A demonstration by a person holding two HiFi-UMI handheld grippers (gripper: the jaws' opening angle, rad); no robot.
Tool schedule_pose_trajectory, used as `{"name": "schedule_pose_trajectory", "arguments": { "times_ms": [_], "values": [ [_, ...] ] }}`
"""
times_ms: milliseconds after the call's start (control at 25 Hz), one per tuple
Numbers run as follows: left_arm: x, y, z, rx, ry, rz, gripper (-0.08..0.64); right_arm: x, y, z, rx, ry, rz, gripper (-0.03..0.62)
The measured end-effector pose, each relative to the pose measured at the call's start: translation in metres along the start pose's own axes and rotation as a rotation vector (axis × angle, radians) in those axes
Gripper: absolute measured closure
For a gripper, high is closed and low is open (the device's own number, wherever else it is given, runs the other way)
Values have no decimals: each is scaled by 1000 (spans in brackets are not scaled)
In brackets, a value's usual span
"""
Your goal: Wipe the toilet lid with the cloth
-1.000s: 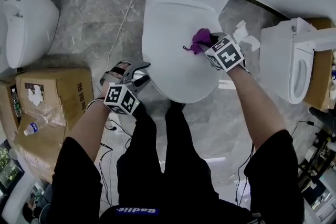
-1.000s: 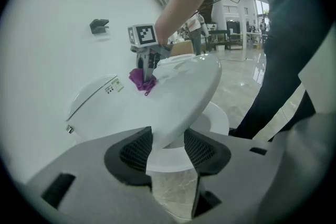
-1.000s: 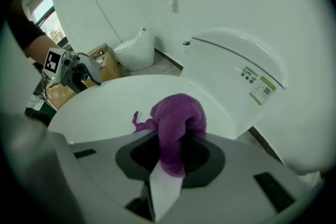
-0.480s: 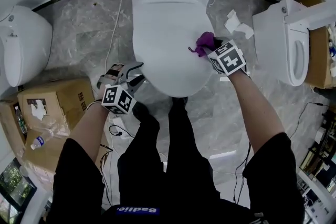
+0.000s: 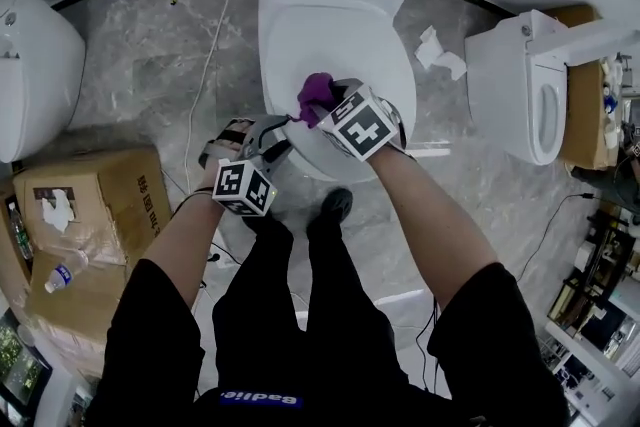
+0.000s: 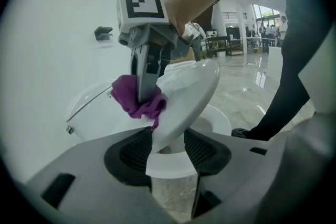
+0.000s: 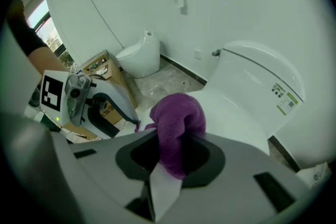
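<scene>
The left tongs pinch the toilet lid edge, the right tongs clamp the cloth just beside; hard wiping may free the lid.

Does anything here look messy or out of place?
Yes. Crumpled white paper lies loose on the floor to the right of the middle toilet, and a water bottle lies on its side on the cardboard box at left.

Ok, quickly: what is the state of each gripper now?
Left gripper: closed on the toilet lid edge.
Right gripper: closed, holding the purple cloth.
</scene>
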State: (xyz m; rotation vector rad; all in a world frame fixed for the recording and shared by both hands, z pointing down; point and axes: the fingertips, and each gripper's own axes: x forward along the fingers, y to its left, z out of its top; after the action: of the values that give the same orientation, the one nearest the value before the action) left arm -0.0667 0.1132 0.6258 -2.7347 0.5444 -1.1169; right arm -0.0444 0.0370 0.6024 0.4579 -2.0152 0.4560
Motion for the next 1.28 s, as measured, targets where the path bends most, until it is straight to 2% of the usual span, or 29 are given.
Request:
{"name": "schedule_pose_trajectory", "arguments": {
  "times_ms": [160,320,520,800,1000,1120,1280],
  "values": [
    [2,1,2,-2,-13,7,367,5,25,18,-60,-5,33,498],
    [2,1,1,-5,-9,23,367,1,30,11,-105,3,56,499],
    [2,-2,-10,-8,30,42,367,-18,9,-25,-57,-5,58,498],
    [2,-5,-18,-24,101,73,367,-68,-34,-108,27,-3,8,497],
    [3,-5,-21,-31,120,80,367,-99,-53,-162,114,-9,-24,497],
    [3,-4,-21,-33,118,79,367,-106,-46,-170,147,-33,-28,497],
    [4,-6,-21,-38,112,68,365,-104,-19,-159,128,-43,-24,499]
  ]
}}
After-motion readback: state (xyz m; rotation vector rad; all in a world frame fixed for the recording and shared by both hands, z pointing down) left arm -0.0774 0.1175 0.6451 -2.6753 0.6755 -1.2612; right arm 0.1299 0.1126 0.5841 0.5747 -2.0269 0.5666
